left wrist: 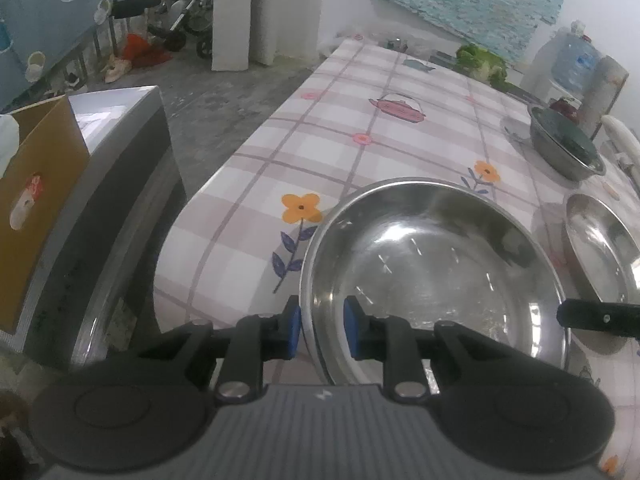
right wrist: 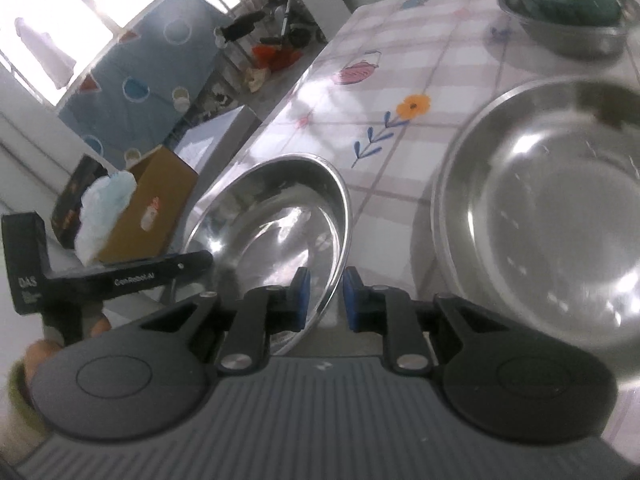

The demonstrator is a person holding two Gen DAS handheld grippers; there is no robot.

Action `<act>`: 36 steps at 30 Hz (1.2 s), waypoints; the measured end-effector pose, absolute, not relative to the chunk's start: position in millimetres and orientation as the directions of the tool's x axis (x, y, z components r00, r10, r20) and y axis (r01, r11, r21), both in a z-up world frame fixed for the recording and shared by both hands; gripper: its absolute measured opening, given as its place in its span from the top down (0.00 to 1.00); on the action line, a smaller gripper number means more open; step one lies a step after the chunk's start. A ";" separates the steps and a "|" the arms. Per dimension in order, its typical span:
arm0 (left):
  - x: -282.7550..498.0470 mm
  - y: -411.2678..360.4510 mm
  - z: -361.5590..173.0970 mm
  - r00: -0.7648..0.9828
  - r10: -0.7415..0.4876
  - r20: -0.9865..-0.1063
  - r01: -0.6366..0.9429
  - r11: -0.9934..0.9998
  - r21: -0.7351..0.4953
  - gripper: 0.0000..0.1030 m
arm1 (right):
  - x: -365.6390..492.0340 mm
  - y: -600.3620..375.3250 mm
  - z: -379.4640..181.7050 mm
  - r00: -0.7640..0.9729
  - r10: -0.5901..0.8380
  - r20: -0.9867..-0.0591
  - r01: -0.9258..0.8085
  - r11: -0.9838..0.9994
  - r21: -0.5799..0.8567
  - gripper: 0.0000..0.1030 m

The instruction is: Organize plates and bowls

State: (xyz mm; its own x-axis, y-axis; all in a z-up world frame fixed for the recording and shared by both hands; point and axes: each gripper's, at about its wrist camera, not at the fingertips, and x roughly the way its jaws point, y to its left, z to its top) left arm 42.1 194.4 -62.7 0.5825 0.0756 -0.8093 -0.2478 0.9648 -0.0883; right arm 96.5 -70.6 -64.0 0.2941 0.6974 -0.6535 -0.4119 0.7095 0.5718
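Observation:
A wide steel dish [left wrist: 432, 264] sits low over the checked tablecloth [left wrist: 360, 120] near its front edge. My left gripper [left wrist: 322, 322] is shut on the dish's near-left rim, which runs between the blue pads. In the right wrist view the same dish [right wrist: 280, 220] looks tilted, and my right gripper [right wrist: 324, 298] is shut on its rim. One finger of the right gripper [left wrist: 596, 318] shows at the dish's right edge. The left gripper's black body [right wrist: 120, 276] reaches the dish's far side. A second steel dish [left wrist: 600, 240] [right wrist: 540, 220] lies on the cloth just to the right.
A steel bowl holding something dark green [left wrist: 568, 148] [right wrist: 560, 12] stands at the back right. Behind it are leafy greens [left wrist: 480, 60] and a water bottle [left wrist: 576, 60]. Left of the table, a cardboard box [left wrist: 36, 200] rests on a grey cabinet [left wrist: 120, 152]. A person's hand [right wrist: 40, 352] shows at lower left.

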 end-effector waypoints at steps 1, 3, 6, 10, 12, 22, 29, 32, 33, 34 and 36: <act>41.6 193.3 -63.1 0.583 0.078 -0.809 -0.245 0.966 -0.083 0.77 | 95.8 -73.6 -65.4 0.292 0.704 -0.647 -0.401 0.705 0.585 0.84; 41.4 190.2 -64.0 0.582 0.085 -0.809 -0.241 0.968 -0.072 0.77 | 95.3 -76.3 -68.3 0.295 0.703 -0.647 -0.387 0.707 0.592 0.84; 40.9 187.2 -64.6 0.581 0.094 -0.808 -0.242 0.968 -0.062 0.77 | 95.8 -75.6 -71.4 0.304 0.688 -0.659 -0.391 0.721 0.572 0.84; 38.7 185.6 -65.7 0.588 0.105 -0.802 -0.247 0.968 -0.054 0.77 | 100.1 -75.0 -77.2 0.286 0.705 -0.649 -0.400 0.703 0.588 0.85; 36.6 184.6 -67.6 0.589 0.110 -0.801 -0.251 0.967 -0.051 0.77 | 100.6 -71.0 -77.1 0.275 0.706 -0.652 -0.427 0.698 0.575 0.86; 27.0 172.9 -68.5 0.637 0.164 -0.754 -0.245 0.970 0.005 0.81 | 78.5 -59.8 -79.8 0.349 0.705 -0.618 -0.593 0.676 0.436 0.83; 13.9 164.9 -65.1 0.657 0.156 -0.738 -0.230 0.973 0.001 0.83 | 45.7 -67.1 -82.0 0.478 0.658 -0.583 -0.537 0.743 0.399 0.83; 8.6 160.7 -69.1 0.656 0.149 -0.740 -0.223 0.975 -0.001 0.83 | 35.7 -72.9 -82.6 0.506 0.640 -0.579 -0.511 0.762 0.397 0.83; 7.4 160.3 -70.0 0.656 0.147 -0.741 -0.225 0.974 -0.006 0.83 | 34.5 -74.0 -82.8 0.511 0.636 -0.578 -0.498 0.767 0.404 0.84; 6.3 160.1 -70.6 0.656 0.144 -0.741 -0.231 0.973 -0.015 0.83 | 34.4 -74.7 -82.6 0.515 0.632 -0.579 -0.482 0.772 0.414 0.84; 4.5 161.1 -70.8 0.657 0.139 -0.741 -0.242 0.970 -0.032 0.83 | 34.1 -73.3 -82.5 0.520 0.621 -0.587 -0.467 0.782 0.413 0.84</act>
